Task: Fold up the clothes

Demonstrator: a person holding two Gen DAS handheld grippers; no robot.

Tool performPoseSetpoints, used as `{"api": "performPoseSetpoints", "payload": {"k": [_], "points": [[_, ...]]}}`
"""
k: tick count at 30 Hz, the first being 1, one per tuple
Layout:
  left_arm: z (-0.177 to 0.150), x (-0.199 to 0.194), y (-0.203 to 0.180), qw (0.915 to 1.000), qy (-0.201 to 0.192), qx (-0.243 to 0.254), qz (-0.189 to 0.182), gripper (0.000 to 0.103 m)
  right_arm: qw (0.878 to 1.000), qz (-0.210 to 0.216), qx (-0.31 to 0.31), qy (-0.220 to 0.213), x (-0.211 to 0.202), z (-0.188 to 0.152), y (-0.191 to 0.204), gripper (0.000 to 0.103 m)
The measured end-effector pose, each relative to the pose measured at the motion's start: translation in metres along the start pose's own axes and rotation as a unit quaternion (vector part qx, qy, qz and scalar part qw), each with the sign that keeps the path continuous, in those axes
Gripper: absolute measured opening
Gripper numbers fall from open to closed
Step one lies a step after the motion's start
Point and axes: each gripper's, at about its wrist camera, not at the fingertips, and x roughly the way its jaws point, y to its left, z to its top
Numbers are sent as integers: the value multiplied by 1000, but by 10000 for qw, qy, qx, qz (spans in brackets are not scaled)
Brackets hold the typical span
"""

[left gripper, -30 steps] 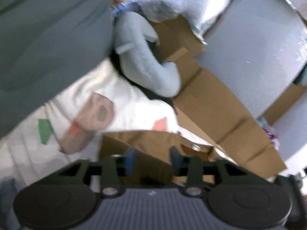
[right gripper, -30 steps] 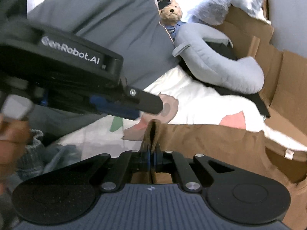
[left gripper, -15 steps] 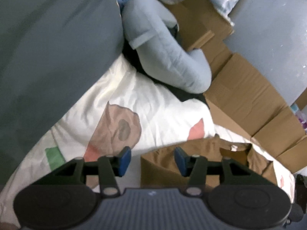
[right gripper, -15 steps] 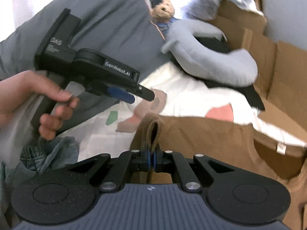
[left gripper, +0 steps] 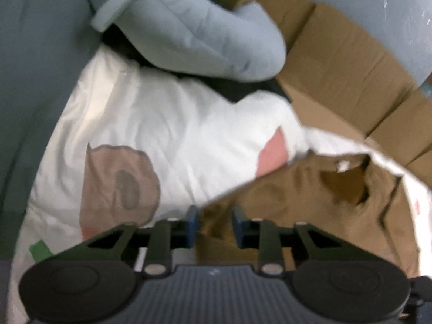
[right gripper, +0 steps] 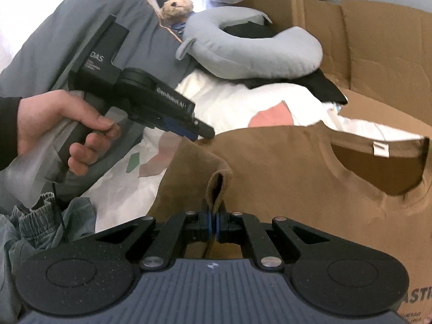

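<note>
beside brown shirt (right gripper: 283,178) edge, bare white sheet (left gripper: 167,124)

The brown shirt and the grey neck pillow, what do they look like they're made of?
The brown shirt looks like soft matte knit, probably cotton: it creases limply and shows a sewn neck label. The grey neck pillow looks like a stuffed fabric cover, perhaps fleece or jersey: plump, with stitched seams and no shine. The exact fibre cannot be told.
</note>
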Motion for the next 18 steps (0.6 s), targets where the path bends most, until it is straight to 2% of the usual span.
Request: {"api": "performPoseSetpoints", "payload": {"k": [2,5,10,13,15,17,18], "points": [[2,4,2,9998,77,-104,128,10,10000,-3,61,21,0,-2,-3,2],[4,5,4,9994,113,-200,260,4,9999,6,158,71,1,-5,-7,2],[6,2,1,9990,64,-111,419,0,9993,68,335,125,4,-11,-10,2],[10,-3,1,9989,-54,-137,441,0,9988,-51,439,212,9,-16,-15,2],[11,-3,-2,9991,15,-16,430,8,9982,-82,539,260,11,-20,-21,2],[11,0,-8,9987,144,208,441,25,9974,-99,638,305,13,-24,-26,2],[10,3,-11,9985,199,277,425,28,9973,-107,654,308,13,-25,-28,2]]}}
